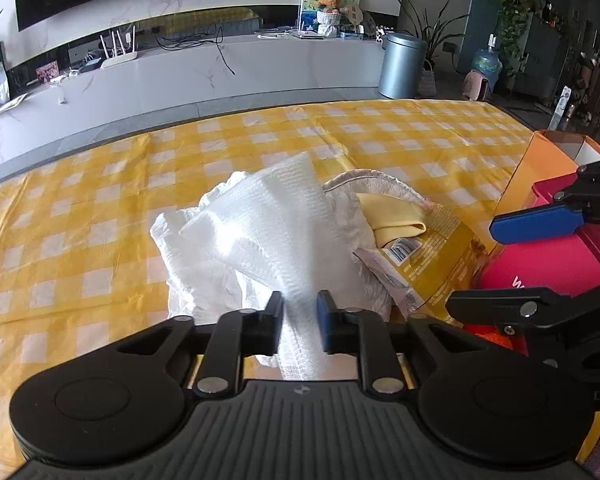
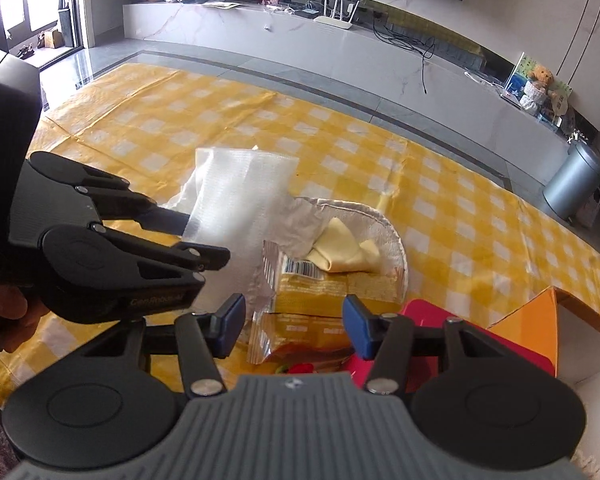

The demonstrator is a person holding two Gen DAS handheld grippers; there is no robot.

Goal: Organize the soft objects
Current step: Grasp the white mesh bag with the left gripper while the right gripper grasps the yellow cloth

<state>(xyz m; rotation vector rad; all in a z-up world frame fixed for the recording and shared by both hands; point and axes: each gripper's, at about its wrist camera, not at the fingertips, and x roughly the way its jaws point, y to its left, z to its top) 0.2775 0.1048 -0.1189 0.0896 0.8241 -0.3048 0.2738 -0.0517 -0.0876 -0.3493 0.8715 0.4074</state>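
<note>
Left claw (image 1: 300, 322) pinched white mesh cloth (image 1: 276, 216) | right claw (image 2: 294, 328) spread, empty | step: you lifted cloth from pile | next: carry it to orange box (image 1: 540, 168).

Left of pile: I see bare checked cloth (image 1: 80, 216) on the bench, wide room for a hand-held gripper.
Far side: cloth runs free to the bench edge; the bin (image 1: 402, 65) stands beyond, on the floor.
Centre: the white mesh cloth (image 1: 268, 220) rises from my left hand-held gripper (image 1: 300, 322), blocking a straight path forward.
Behind it: crumpled wrap (image 1: 188, 248), a pad (image 2: 384, 224) with a yellow rag (image 2: 342, 254) on it, and a yellow packet (image 2: 320, 300) crowd together.
Right: red box (image 1: 548, 264) and orange box (image 1: 540, 168) wall that side.
Right gripper: my right hand-held gripper (image 2: 294, 328) stands spread over the packet, with the left one close on its left.
</note>
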